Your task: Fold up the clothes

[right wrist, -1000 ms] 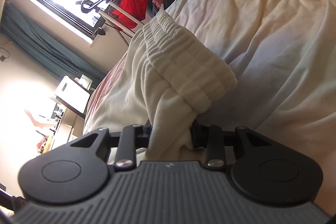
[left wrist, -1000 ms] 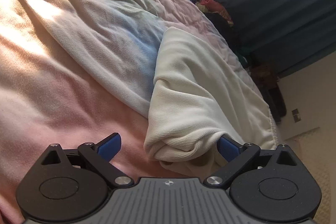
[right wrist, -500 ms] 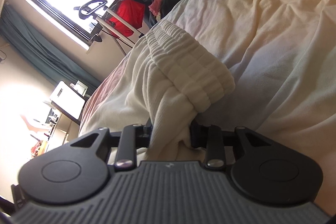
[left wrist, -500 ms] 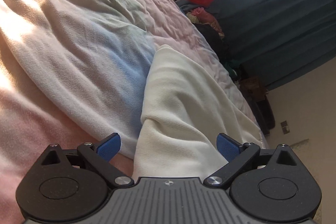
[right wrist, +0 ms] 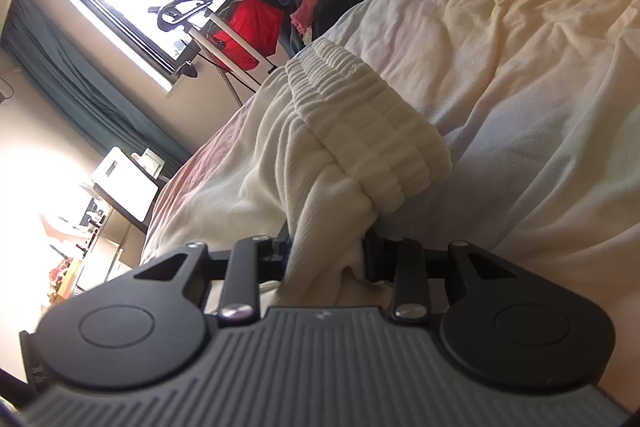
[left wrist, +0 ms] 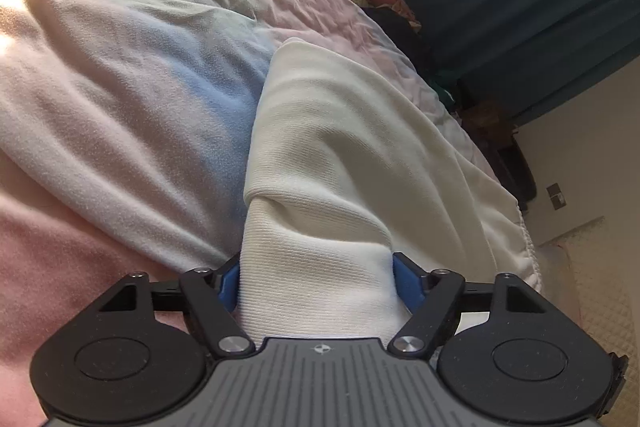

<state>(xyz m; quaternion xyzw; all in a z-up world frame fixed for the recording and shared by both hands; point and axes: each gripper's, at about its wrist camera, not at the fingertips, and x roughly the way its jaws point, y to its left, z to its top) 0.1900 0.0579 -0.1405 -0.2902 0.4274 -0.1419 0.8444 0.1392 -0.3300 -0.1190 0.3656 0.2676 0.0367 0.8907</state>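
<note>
left tool [left wrist: 316,285] closing around cream garment [left wrist: 340,155], right tool [right wrist: 326,259] pinching its bunched fabric, rumpled duvet [left wrist: 120,87] beneath

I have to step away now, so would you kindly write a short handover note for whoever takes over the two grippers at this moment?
Left gripper: jaws closing around a fold of the cream garment; the blue pads sit at both sides of the cloth.
Right gripper: shut on bunched cloth just below the ribbed waistband.
The garment lies on the pastel bedspread, partly gathered, not flat.
Done: both ends are taken up.
Left: probably lift, straighten, fold it over and lay it down smooth.
</note>
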